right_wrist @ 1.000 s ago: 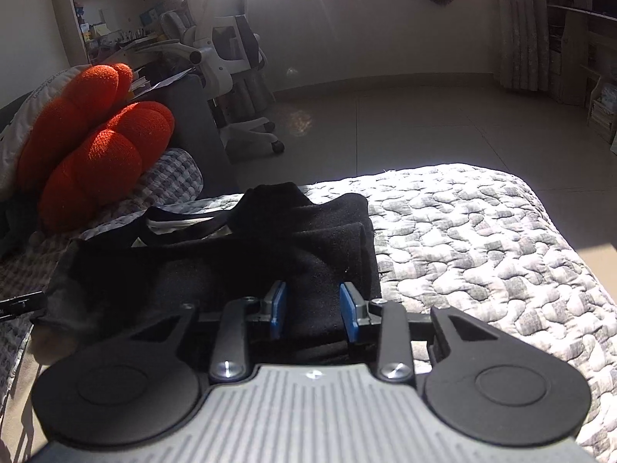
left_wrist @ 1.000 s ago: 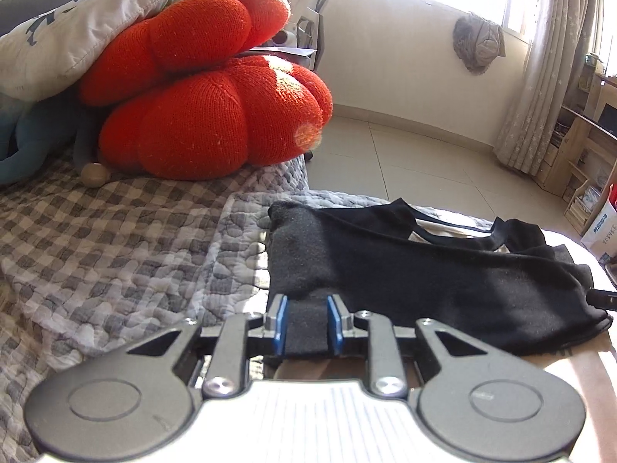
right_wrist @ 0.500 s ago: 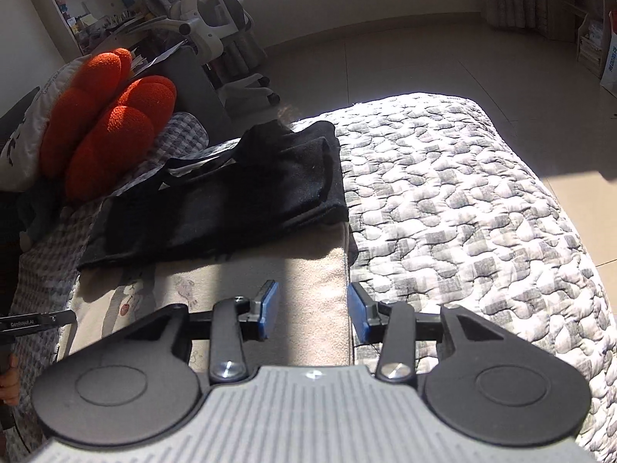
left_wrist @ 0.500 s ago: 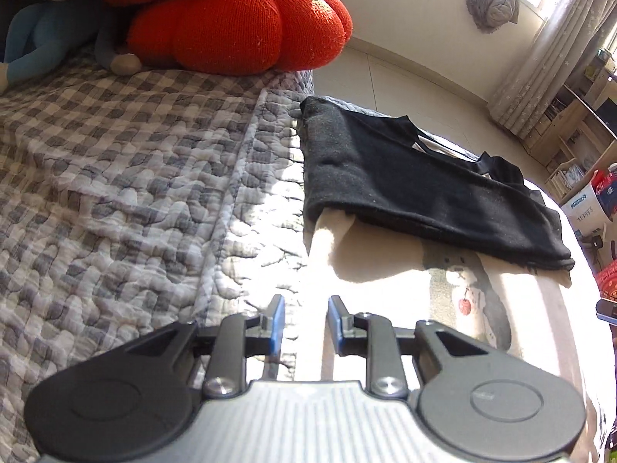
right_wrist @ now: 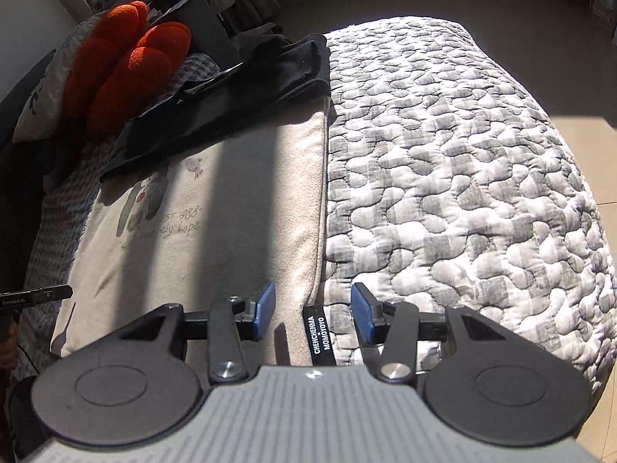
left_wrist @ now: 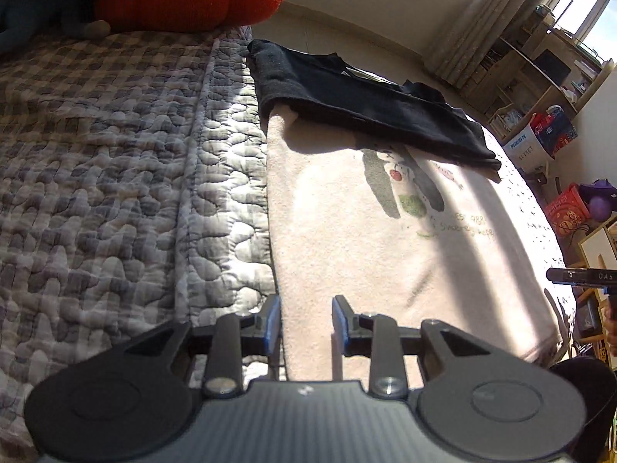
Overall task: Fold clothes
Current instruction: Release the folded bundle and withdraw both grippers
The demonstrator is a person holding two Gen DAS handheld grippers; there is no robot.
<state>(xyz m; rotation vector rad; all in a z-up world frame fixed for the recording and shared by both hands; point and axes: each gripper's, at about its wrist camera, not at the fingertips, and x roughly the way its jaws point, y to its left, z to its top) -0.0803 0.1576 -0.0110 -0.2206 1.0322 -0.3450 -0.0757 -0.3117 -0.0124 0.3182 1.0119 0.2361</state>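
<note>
1. Both tools are free right now: the left gripper (left_wrist: 305, 322) has its jaws apart with nothing pinched, and they have just been opening a little wider. It sits over the near left edge of the cream shirt (left_wrist: 385, 254).
2. Over on the other side, the right gripper (right_wrist: 313, 310) is released too, jaws just been spreading, with only the shirt's right hem and its black label (right_wrist: 320, 333) lying loose between them.
3. The cream shirt lies flat on the quilted bed cover (right_wrist: 443, 162), printed side up, sun striping across it.
4. The black garment (left_wrist: 370, 104) rests across the shirt's far end, already doubled over.
5. Handling call: this looks like soft, light knit. It will sag and crease from any single pinch, so two matched grips seem wise.
6. Best holds appear to be the two near corners, right at the hem where the cloth is doubled and gives the pads something to bite.
7. One risk: the quilt is soft too, so a deep pinch could catch the cover along with the shirt.
</note>
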